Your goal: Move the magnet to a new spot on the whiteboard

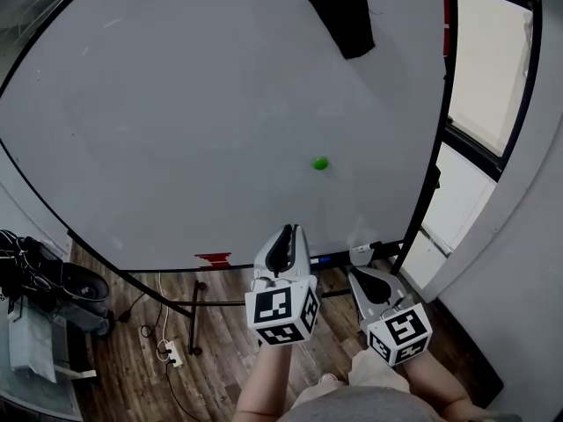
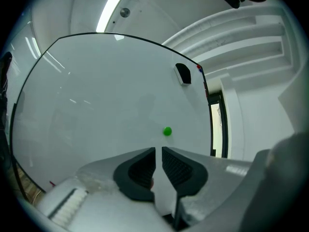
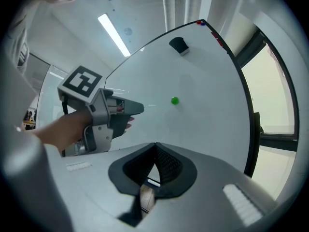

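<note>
A small green magnet sticks to the large whiteboard, right of its middle and low down. It also shows as the magnet above the jaws in the left gripper view, and as the magnet in the right gripper view. My left gripper points at the board below the magnet, well short of it. Its jaws stand a narrow slit apart with nothing between them. My right gripper is lower and to the right, with its jaws closed together and empty. The left gripper also shows in the right gripper view.
A black eraser clings to the board's upper right. A red item lies on the board's bottom tray. The stand's legs and a power strip are on the wooden floor, with bags at the left. A window is at the right.
</note>
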`<state>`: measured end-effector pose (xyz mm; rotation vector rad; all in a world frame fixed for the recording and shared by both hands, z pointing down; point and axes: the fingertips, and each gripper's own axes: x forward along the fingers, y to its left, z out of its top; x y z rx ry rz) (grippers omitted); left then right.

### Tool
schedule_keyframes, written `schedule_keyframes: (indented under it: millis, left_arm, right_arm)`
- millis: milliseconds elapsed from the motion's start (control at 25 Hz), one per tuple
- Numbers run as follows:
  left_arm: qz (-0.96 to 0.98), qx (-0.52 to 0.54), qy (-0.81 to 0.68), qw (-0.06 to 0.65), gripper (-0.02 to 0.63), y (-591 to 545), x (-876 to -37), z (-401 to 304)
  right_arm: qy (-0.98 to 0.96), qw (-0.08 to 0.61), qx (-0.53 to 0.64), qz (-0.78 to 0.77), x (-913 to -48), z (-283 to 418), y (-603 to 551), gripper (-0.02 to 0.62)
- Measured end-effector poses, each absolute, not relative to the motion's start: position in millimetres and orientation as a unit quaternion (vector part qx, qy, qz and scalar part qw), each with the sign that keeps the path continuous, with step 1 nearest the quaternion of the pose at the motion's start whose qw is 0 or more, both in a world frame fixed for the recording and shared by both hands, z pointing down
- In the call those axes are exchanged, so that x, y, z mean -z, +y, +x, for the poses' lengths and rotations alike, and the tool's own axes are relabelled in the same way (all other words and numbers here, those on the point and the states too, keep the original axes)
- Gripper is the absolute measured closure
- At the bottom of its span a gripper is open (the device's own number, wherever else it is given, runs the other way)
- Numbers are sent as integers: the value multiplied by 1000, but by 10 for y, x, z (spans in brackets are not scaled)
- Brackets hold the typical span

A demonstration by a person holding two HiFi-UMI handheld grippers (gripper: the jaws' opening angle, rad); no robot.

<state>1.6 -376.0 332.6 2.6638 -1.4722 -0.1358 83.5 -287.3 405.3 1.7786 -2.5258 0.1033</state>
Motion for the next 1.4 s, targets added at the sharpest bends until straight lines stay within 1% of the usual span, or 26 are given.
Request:
schedule_keyframes:
  millis: [160,440,680,1000,1200,1400]
  left_arm:
    - [865,51,-495,72,603,-3544,-3544,-344]
    - [853,41,-511,96,603,-3201,-3802,-830]
    - [832,33,-545,102,603,-2854,-3962,-1099]
    - [802,38,-581,131,603,-2169,-4126,-1128]
    - [794,32,-591,142,603,-1729,-4219,-1006]
    - [795,27,-590,138,603,-1359,-4233,-834]
  right_arm:
    - [-820,19,-37,571,-4081,634,-2799,595]
    - [-845,0,-40,534,-3994,260,-2703,595]
    - [-875,3,-37,483,-3952,7,-2531,595]
    - [-901,22,-43,431,-3987,8,-2012,595]
    - [-906,23,-44,420,-3995,153,-1649,595]
    - [-908,18,-50,416,-4013,309,-1334,595]
